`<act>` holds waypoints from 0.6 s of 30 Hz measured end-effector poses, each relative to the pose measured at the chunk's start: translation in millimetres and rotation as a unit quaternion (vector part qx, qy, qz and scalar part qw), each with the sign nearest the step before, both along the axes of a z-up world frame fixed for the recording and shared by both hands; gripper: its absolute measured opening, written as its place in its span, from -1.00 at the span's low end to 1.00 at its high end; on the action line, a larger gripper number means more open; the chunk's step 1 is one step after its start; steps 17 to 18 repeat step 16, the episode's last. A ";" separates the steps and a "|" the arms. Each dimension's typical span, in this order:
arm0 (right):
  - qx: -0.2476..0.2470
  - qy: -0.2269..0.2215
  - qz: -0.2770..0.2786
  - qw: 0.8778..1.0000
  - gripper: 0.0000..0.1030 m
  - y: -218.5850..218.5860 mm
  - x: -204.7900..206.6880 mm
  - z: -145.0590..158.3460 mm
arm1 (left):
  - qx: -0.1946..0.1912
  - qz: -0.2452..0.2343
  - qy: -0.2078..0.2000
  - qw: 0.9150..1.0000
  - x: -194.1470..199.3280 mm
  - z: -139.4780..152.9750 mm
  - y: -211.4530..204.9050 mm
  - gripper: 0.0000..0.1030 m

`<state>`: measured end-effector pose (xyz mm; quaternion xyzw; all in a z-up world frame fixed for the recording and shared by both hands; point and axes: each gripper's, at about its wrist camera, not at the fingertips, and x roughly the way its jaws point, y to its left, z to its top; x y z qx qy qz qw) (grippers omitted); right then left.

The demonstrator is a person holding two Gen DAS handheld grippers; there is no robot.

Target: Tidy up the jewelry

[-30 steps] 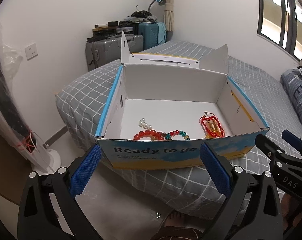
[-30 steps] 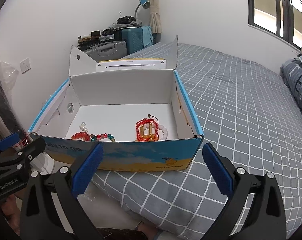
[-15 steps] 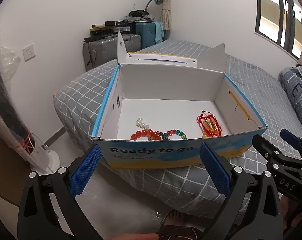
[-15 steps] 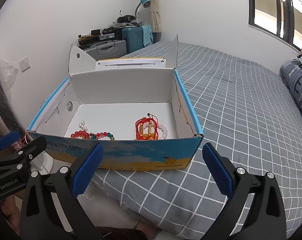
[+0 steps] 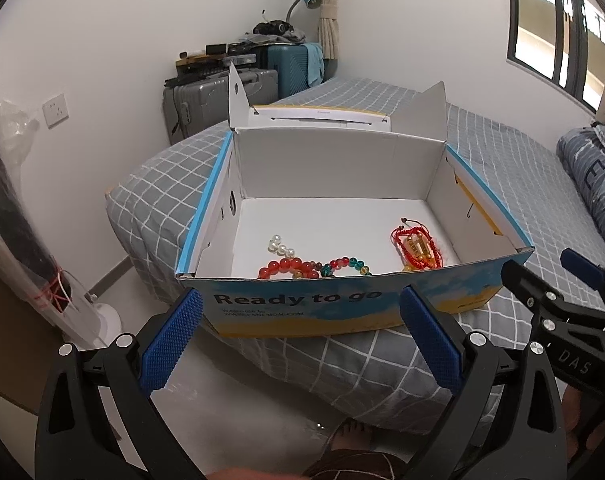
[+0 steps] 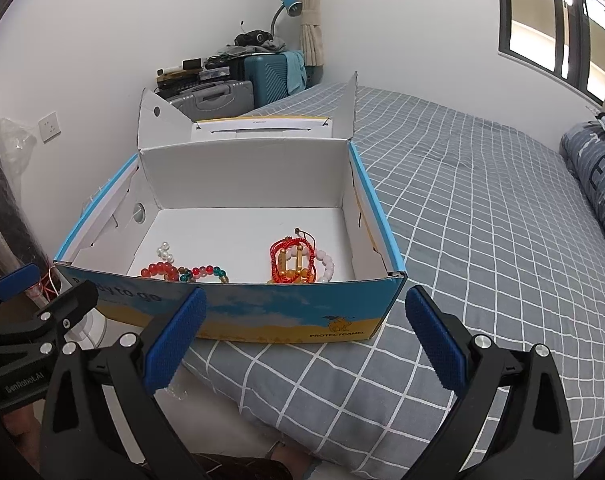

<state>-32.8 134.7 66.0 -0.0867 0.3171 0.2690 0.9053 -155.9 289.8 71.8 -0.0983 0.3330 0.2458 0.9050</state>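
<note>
Jaws of both grippers gape — bracelets (image 5: 417, 246) lie beyond, boxed.

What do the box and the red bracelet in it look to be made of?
The box: printed cardboard, by its plain white inner walls, folded flaps and creased edges. The red bracelet: seemingly knotted red cord threaded with glossy gold-coloured tube beads; whether those are metal or plastic cannot be told.
</note>
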 end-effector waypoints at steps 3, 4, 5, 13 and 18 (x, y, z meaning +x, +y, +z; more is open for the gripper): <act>0.000 0.001 0.001 1.000 0.85 -1.2 0.9 0.1 | -0.001 0.009 -0.004 1.000 -1.3 -0.2 2.0 0.89; 0.000 0.000 0.001 1.000 0.85 -1.3 1.0 -0.2 | 0.001 0.009 -0.003 1.000 -1.3 0.0 1.4 0.89; -0.001 0.000 0.001 1.000 0.85 -1.5 0.9 -0.3 | 0.003 0.009 -0.003 1.000 -1.2 0.6 1.0 0.89; 0.000 0.003 0.000 1.000 0.85 -3.1 1.3 -2.4 | 0.002 0.012 0.004 1.000 1.6 1.2 1.7 0.89; 0.000 0.004 -0.001 1.000 0.85 -3.0 1.3 -2.7 | 0.006 0.017 0.008 1.000 2.9 0.0 1.5 0.89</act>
